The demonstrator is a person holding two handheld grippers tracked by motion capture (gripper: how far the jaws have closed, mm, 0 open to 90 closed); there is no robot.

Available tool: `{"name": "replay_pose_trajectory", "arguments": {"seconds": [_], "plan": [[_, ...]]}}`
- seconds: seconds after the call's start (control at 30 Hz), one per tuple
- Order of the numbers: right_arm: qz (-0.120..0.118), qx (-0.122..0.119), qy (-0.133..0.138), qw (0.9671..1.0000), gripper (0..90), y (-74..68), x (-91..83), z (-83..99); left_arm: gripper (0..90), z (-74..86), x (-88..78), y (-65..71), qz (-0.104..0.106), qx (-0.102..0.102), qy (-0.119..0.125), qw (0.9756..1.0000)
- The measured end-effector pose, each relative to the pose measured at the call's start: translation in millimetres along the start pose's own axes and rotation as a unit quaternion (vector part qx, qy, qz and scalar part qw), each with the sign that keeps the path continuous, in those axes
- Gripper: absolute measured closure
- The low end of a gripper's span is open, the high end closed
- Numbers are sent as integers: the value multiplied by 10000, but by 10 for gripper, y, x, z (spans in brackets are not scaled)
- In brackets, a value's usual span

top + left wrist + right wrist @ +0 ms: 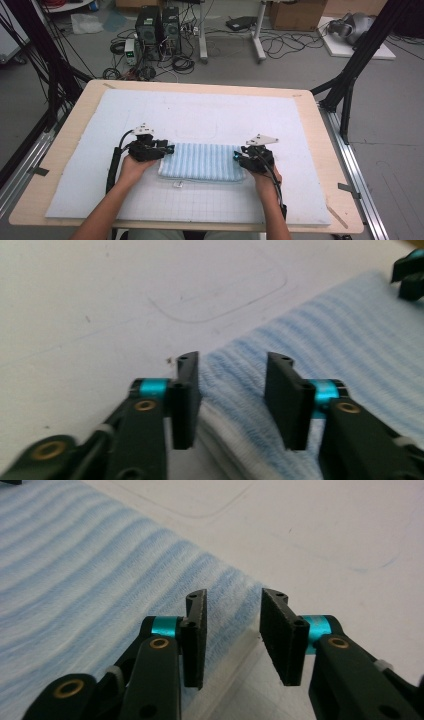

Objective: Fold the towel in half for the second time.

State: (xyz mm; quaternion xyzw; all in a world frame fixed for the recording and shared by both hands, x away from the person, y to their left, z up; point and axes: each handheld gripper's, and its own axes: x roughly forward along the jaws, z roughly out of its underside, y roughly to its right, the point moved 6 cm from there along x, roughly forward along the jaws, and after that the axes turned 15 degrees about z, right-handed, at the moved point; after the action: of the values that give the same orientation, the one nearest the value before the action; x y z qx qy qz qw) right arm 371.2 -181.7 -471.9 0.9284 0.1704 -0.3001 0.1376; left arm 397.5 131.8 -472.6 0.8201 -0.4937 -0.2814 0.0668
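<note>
high view overhead, claw views close; shared towel

Right gripper: jaws parted, nothing pinched between the pads.
Towel: blue-and-white striped, folded, its corner edge lying under the gap.
Mat: white, bearing a faint curved line.

We see a folded towel of soft cloth, ribbed in pale blue and white, with a fuzzy, matt nap. It lies on a white mat that looks smooth and dull, marked with a faint printed grid. The table beneath shows a pale wooden edge, matt and even. Each hand-held gripper, left and right, is of black matt plastic, with shiny turquoise metal collars and brass-coloured rivets; the pads look finely grainy.
</note>
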Motion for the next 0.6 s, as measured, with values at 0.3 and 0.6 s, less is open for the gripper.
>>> {"name": "replay_pose_trajectory", "arguments": {"seconds": [0.3,0.6], "plan": [[40,323,733,9968,312,220,-319,-51,152,-195,-323,107,-25,449,813,9957],[396,365,1090,9926,116,439,-611,32,162,-194,-651,188,201,1156,873,9893]]}}
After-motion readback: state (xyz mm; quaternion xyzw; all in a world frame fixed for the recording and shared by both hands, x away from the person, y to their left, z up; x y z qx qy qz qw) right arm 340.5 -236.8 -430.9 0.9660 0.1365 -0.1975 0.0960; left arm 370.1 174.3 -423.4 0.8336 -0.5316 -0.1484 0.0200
